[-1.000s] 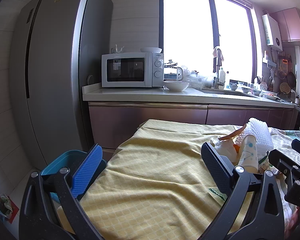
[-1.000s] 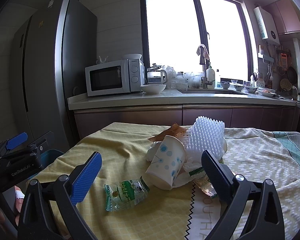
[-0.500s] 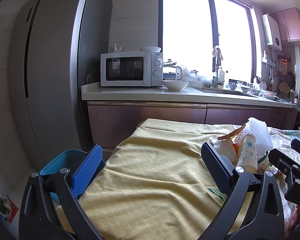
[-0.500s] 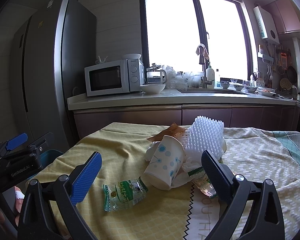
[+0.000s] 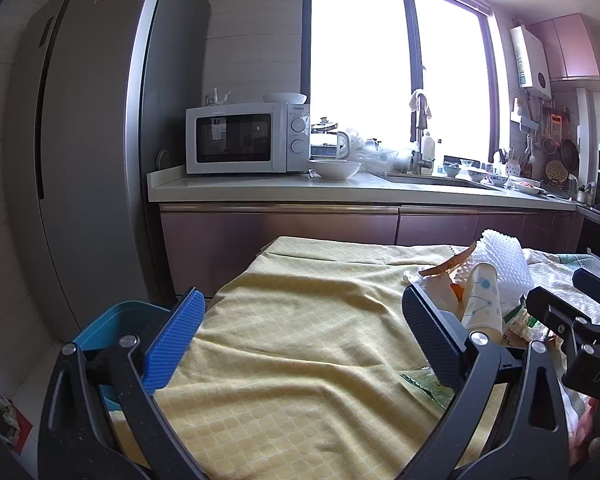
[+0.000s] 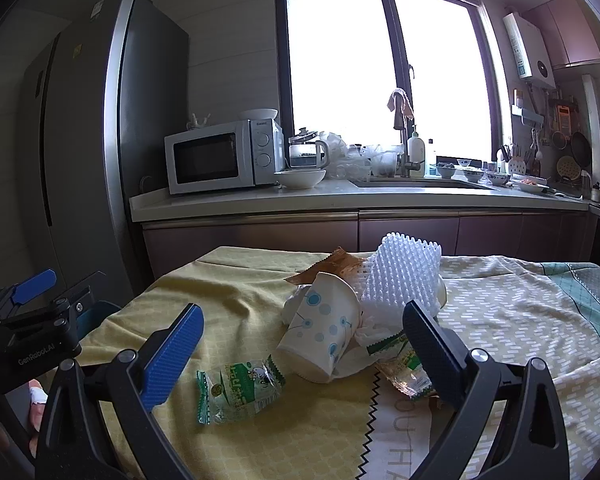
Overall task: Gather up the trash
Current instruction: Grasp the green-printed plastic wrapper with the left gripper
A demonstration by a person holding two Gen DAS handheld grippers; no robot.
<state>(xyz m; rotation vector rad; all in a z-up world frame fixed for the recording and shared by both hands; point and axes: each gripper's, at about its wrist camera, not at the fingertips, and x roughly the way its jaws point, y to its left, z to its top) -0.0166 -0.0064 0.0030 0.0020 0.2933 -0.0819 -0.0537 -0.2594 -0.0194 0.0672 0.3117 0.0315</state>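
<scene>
My left gripper: jaws released, nothing between them, over bare yellow cloth on worktop; blue bin at far left, below edge. My right gripper: jaws released, empty. Green snack wrapper lies flat nr its left jaw. Dotted paper cup tipped on its side, touching white foam netting w/ crumpled trash behind.

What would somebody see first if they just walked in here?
Probably the little heap of trash on the yellow tablecloth: a spotted paper cup lying on its side, with white bumpy foam behind it. A green snack wrapper lies alone in front, nearer the open right gripper.
</scene>
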